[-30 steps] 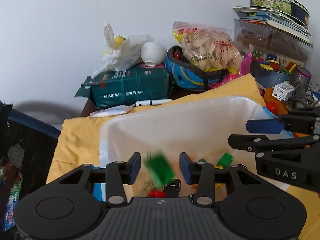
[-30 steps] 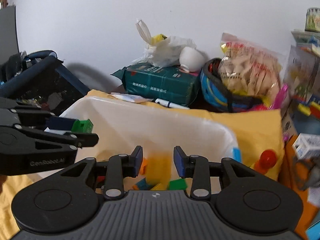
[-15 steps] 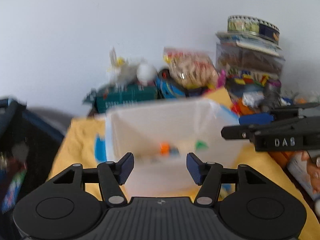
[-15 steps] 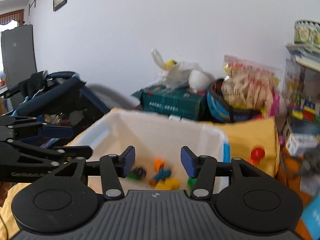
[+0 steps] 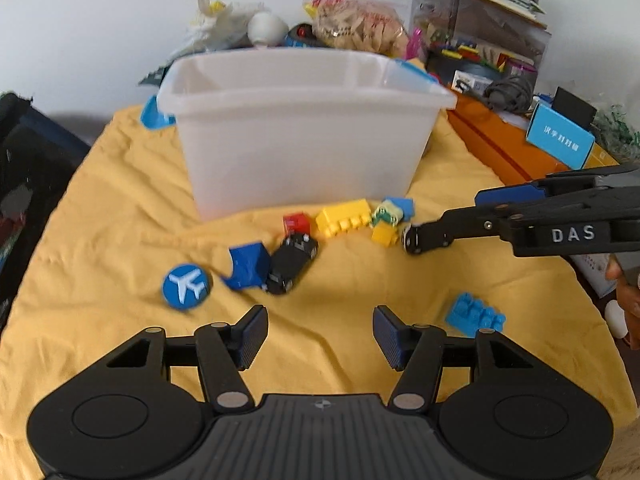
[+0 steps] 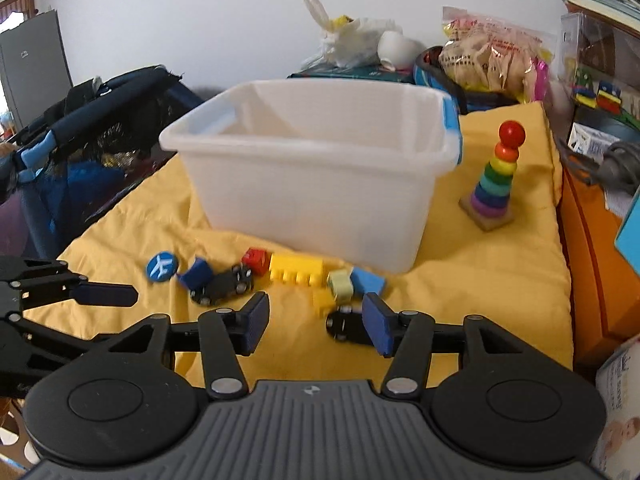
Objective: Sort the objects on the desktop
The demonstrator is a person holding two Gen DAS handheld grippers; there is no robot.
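A white plastic bin (image 5: 304, 136) stands on the yellow cloth (image 5: 120, 208); it also shows in the right wrist view (image 6: 316, 168). Toys lie in front of it: a blue airplane disc (image 5: 186, 286), a blue block (image 5: 248, 266), a black toy car (image 5: 292, 262), a red block (image 5: 297, 222), a yellow brick (image 5: 343, 218), a light blue brick (image 5: 476, 314). My left gripper (image 5: 320, 336) is open and empty above the cloth. My right gripper (image 6: 316, 324) is open, low beside a second black car (image 6: 346, 324).
A rainbow ring stacker (image 6: 496, 176) stands right of the bin. An orange box (image 5: 512, 144), stacked boxes and bags line the back and right. A dark mesh playpen (image 6: 80, 136) is at the left.
Both grippers pulled back from over the bin and dropped low to the cloth in front of it. Both opened wider. The green and yellow pieces seen falling earlier are gone from view.
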